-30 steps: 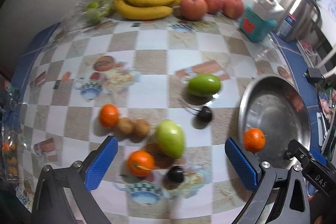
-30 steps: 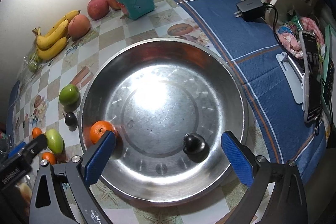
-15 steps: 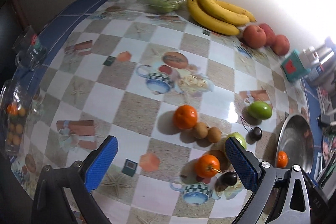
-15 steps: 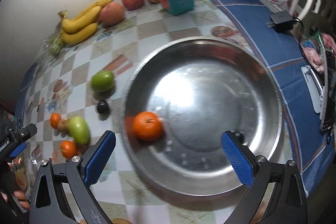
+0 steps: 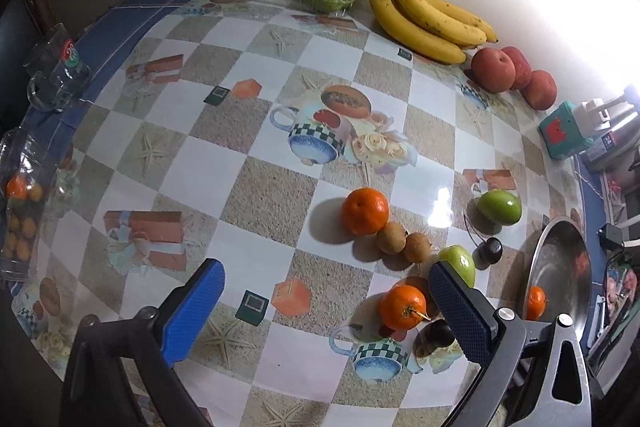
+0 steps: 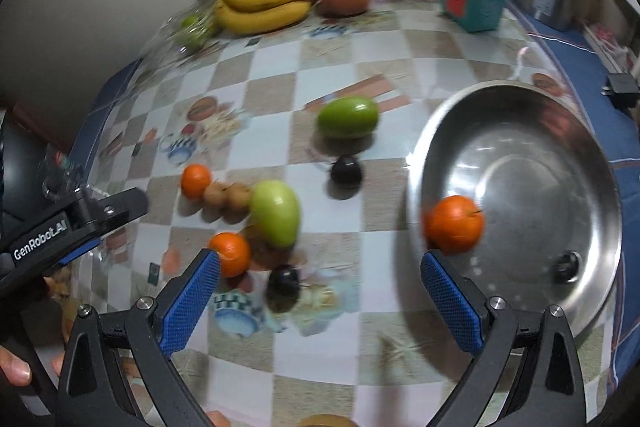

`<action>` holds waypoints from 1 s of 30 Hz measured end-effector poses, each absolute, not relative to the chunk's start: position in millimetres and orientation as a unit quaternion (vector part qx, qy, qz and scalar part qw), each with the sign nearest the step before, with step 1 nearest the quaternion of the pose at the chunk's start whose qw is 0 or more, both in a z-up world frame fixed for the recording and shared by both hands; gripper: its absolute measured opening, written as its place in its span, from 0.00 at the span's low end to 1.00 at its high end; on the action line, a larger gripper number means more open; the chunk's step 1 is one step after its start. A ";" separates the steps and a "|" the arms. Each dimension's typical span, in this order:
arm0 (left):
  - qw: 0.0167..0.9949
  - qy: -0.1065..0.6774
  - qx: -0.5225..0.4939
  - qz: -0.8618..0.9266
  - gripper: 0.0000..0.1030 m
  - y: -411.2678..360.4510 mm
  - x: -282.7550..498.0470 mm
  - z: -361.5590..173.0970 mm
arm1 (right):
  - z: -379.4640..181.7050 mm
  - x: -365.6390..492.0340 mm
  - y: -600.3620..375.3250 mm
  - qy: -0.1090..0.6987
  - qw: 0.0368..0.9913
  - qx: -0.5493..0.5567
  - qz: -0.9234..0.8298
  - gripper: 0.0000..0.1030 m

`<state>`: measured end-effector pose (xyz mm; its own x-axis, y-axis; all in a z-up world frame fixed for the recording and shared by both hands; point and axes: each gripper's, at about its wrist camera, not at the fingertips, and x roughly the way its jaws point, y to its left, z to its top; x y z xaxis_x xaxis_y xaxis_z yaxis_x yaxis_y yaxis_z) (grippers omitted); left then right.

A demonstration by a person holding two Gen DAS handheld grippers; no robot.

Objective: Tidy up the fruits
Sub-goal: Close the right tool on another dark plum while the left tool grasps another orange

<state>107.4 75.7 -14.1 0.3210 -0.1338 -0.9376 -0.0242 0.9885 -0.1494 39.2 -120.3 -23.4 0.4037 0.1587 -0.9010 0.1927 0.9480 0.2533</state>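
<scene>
Blue pads spread wide on the left gripper [image 5: 326, 301], holding nothing; an orange [image 5: 402, 307] and a dark plum [image 5: 439, 331] lie just inside its right finger, a pale green fruit [image 5: 460, 259] just past that fingertip. Beyond sit two brown fruits [image 5: 404, 243] touching a second orange [image 5: 364, 211], then bananas [image 5: 428, 19] and red apples [image 5: 512, 73] by the wall. Only this view shows the clear box of small oranges [image 5: 18, 223] far outside the left finger.

Equally wide apart and empty, the right gripper [image 6: 320, 291] has a plum [image 6: 284, 283] between its fingers. Its view, blurred, alone shows the steel bowl's [image 6: 500, 107] inside: an orange [image 6: 454, 224] just beyond the right fingertip and a dark plum [image 6: 568, 265] outside it. Farther ahead lies a green fruit [image 6: 348, 117], and the teal box [image 6: 476, 3] by the wall.
</scene>
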 end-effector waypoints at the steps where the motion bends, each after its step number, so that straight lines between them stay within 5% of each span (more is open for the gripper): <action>1: 0.809 0.584 -0.067 -0.032 1.00 75.5 107.5 -15.7 | -25.4 40.1 -116.6 0.548 0.821 0.160 -0.008 0.97; 30: 0.752 0.652 -0.069 -0.075 0.94 37.3 104.2 -62.3 | -77.2 50.1 -100.2 0.611 0.784 0.110 -0.010 0.97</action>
<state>104.2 37.3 -62.3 0.1393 -0.2028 -0.9692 0.0240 0.9792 -0.2015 50.1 -100.2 -77.2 0.2534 0.1188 -0.9600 0.1504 0.9755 0.1604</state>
